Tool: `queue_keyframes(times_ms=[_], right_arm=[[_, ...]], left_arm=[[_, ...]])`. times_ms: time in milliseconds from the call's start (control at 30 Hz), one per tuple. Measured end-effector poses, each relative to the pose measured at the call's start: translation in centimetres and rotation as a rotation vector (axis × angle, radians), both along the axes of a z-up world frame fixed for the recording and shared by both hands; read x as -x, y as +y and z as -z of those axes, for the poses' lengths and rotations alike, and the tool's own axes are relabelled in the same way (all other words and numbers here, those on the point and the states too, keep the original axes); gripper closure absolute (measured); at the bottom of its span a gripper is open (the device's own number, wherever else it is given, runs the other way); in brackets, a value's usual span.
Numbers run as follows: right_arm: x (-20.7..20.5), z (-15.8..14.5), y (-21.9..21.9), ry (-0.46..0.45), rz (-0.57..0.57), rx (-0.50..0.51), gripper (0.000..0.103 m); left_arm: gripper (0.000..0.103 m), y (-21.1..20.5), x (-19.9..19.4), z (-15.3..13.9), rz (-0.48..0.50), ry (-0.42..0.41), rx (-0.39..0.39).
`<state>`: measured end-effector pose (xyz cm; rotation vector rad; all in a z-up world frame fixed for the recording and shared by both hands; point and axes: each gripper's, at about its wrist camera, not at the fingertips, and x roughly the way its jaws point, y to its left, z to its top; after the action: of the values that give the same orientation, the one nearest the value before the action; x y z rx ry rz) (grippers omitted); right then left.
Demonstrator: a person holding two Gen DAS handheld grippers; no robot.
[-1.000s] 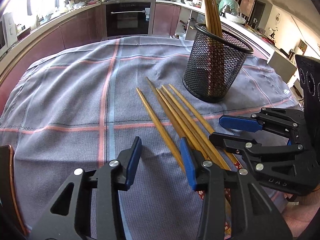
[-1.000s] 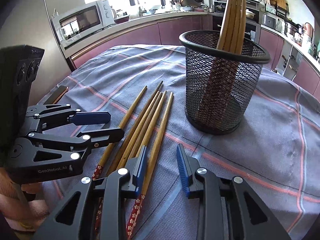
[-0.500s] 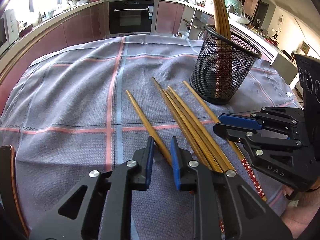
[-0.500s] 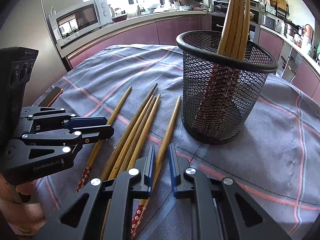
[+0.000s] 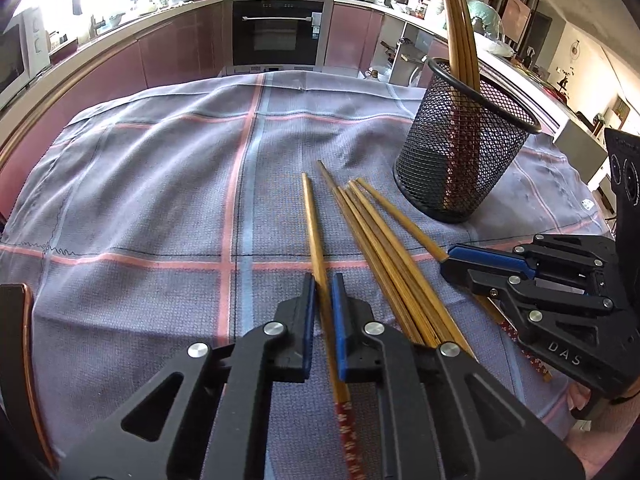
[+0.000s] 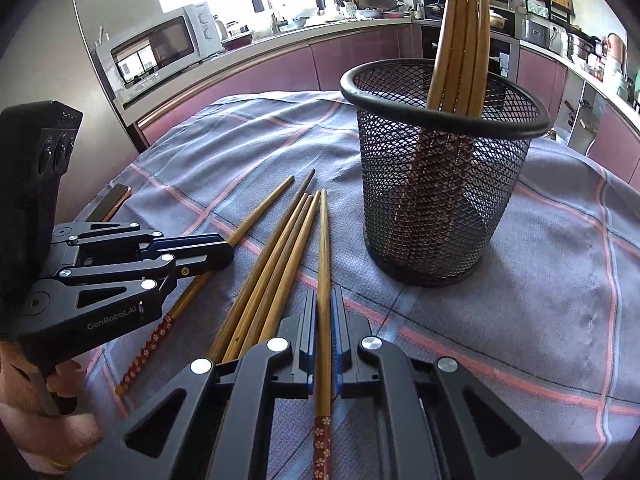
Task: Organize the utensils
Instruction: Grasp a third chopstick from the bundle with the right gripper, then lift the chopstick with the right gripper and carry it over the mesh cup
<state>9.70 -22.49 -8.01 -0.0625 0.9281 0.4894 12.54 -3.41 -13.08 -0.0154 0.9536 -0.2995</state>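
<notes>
Since a second ago both tools have gone from wide apart to clamped, and the leftmost chopstick has swung out of the bundle to lie straighter. Left tool (image 5: 322, 280): blue pads pressed on the leftmost chopstick (image 5: 314, 232) partway along its shaft, patterned red end trailing back under the tool, tip resting on the cloth. Right tool (image 6: 324, 300): pads closed on the rightmost chopstick (image 6: 323, 248), gripped low on the shaft just ahead of its flowered red end. Between the two, three loose chopsticks (image 6: 280, 256) lie side by side, touching, tips pointing toward the far edge. Black mesh cup (image 6: 440, 184) stands upright on the surface just right of the loose ones, holding several chopsticks (image 6: 460, 32) leaning together, tips up. All sit on a grey checked cloth (image 5: 160, 208) with pink and blue lines. Each tool shows in the other's view, low beside the bundle. Kitchen counter with a microwave (image 6: 160, 52) behind.
</notes>
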Motion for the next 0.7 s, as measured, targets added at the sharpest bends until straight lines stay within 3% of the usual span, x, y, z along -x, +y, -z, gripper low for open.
queue_keyframes(times_ms=[400, 700], right_arm=[[1.3, -2.2, -1.2, -0.050, -0.029, -0.084, 0.097], [2.4, -4.4, -1.8, -0.105, -0.044, -0.142, 0.097]], left_arm=[[0.095, 1.2, 1.0, -0.9, -0.018, -0.018, 0.030], [0.095, 2.2, 2.2, -3.5, 0.002, -0.056, 0.113]])
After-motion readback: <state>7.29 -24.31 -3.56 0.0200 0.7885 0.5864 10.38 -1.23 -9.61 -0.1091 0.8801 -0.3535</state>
